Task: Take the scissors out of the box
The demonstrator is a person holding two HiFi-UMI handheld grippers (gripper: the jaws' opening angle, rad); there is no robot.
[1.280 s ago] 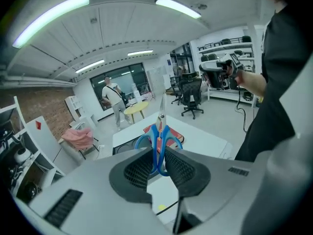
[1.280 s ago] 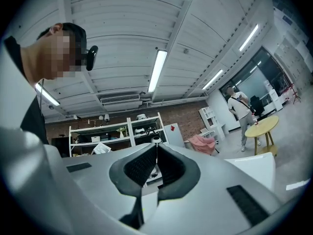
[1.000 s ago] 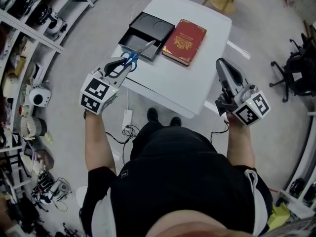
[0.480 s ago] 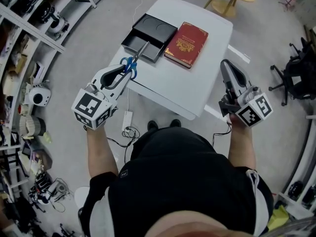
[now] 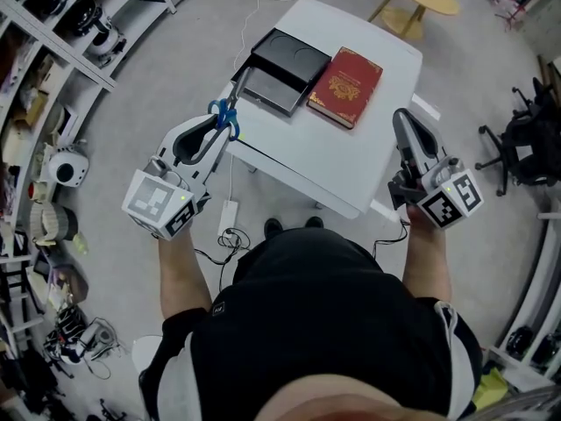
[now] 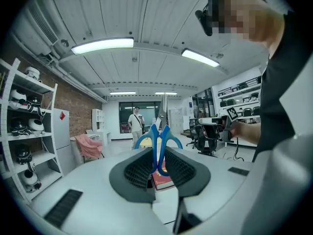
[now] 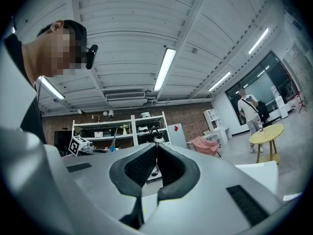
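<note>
Scissors (image 5: 229, 112), blue-handled: clamped by the handles in the left gripper (image 5: 221, 124), apparently lifted clear beside the black box (image 5: 296, 56); right gripper (image 5: 403, 123) pressed together on nothing; advise a firm grip and a gentle lowering onto bare table (image 5: 351, 160).

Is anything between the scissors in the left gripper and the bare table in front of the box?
Nothing visible. The left gripper is shut on the scissors, held in the air outside the black box. The bare table lies just beside them; the red book is farther right.
</note>
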